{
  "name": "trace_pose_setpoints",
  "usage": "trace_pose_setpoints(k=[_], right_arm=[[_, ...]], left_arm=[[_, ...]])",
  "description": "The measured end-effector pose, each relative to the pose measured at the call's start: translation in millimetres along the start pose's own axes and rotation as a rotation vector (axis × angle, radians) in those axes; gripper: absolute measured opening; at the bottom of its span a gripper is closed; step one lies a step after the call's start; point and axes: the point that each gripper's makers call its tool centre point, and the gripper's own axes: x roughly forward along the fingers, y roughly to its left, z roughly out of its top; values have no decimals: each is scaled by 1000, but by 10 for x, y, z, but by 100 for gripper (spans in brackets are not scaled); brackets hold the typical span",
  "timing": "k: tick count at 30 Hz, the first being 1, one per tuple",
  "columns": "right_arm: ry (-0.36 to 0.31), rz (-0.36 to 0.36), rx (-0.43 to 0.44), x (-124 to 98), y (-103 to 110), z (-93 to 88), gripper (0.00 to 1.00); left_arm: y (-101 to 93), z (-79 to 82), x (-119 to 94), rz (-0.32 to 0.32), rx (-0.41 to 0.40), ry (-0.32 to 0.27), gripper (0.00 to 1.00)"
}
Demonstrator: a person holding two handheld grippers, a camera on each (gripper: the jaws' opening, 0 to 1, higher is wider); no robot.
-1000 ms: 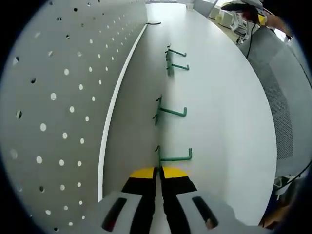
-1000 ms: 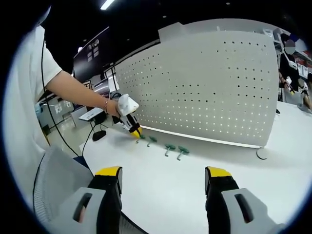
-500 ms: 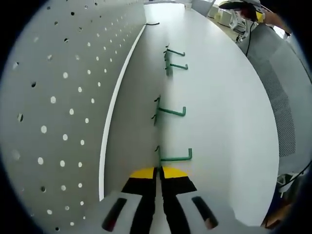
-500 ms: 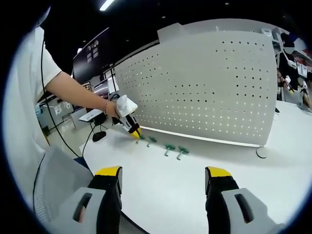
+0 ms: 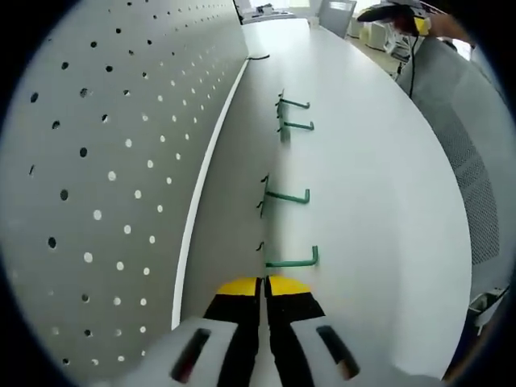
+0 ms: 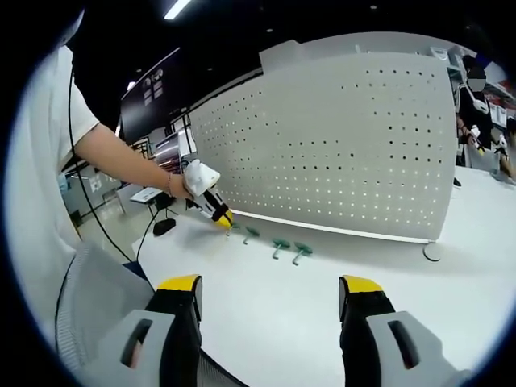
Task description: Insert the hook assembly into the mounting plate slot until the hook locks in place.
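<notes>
Several green wire hooks lie in a row on the white table [image 5: 371, 201] along the foot of the grey pegboard [image 5: 97, 161]. My left gripper [image 5: 264, 280] is shut, yellow tips together at the stem of the nearest hook [image 5: 292, 260]; it seems to pinch it. Beyond lie a second hook [image 5: 286, 196] and a pair [image 5: 295, 114]. In the right gripper view a hand holds the left gripper [image 6: 224, 218] low at the row's left end, before the pegboard [image 6: 347, 153]. My right gripper [image 6: 270, 282] hangs open and bare, well short of the hooks [image 6: 280, 243].
A black cable loop [image 6: 434, 254] lies at the pegboard's right end. A grey mesh chair back [image 6: 89, 298] stands at the table's near left corner, also seen along the table edge [image 5: 476, 161]. A person's bare arm [image 6: 121, 153] reaches in from the left.
The left gripper has tipped and turned about its tips, which stay at the nearest hook; more pegboard fills its view. The hand shifted slightly left. The right gripper has not moved.
</notes>
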Motion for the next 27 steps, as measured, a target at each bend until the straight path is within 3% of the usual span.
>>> trace_pose_setpoints(k=[12, 27], right_arm=[[-15, -2, -5, 4, 14, 25, 67], [-27, 0, -17, 11, 20, 51, 67]], left_arm=[[43, 246, -114, 61, -23, -98, 1], [5, 501, -297, 156, -126, -220, 2]])
